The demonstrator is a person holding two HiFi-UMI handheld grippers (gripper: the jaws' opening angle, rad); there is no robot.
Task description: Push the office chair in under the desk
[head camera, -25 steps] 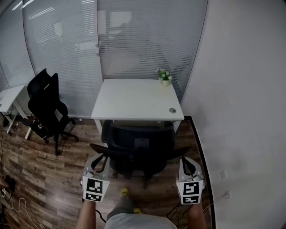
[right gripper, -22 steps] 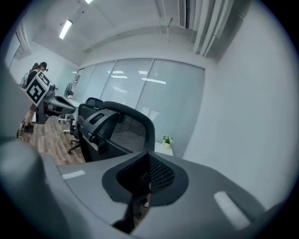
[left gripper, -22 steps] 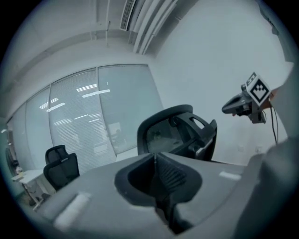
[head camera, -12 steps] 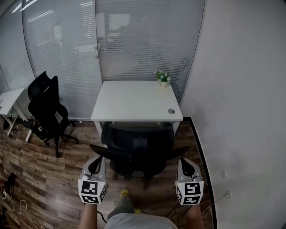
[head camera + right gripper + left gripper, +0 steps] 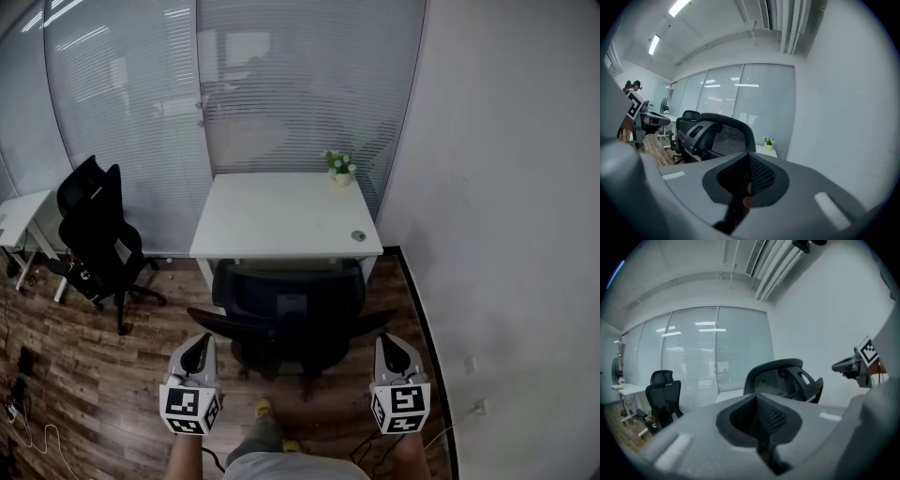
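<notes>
A black office chair [image 5: 291,314] stands in front of the white desk [image 5: 281,216], its seat partly under the desk's front edge and its back toward me. My left gripper [image 5: 201,343] is shut and empty, just behind the chair's left armrest [image 5: 220,317] and apart from it. On the other side my right gripper [image 5: 387,343] is shut and empty too, behind the right armrest [image 5: 375,321]. The chair's back [image 5: 780,378] shows ahead in the left gripper view. The right gripper view shows the chair's back [image 5: 719,136] to its left.
A second black chair [image 5: 98,230] and another white table [image 5: 19,211] stand at the left. A small potted plant [image 5: 338,167] and a round disc [image 5: 357,235] sit on the desk. Glass partition with blinds behind, wall at right, cables [image 5: 23,422] on the wood floor.
The left gripper's jaws have shut, and it has drawn back a little from the chair's left armrest. The right gripper and the chair have barely moved.
</notes>
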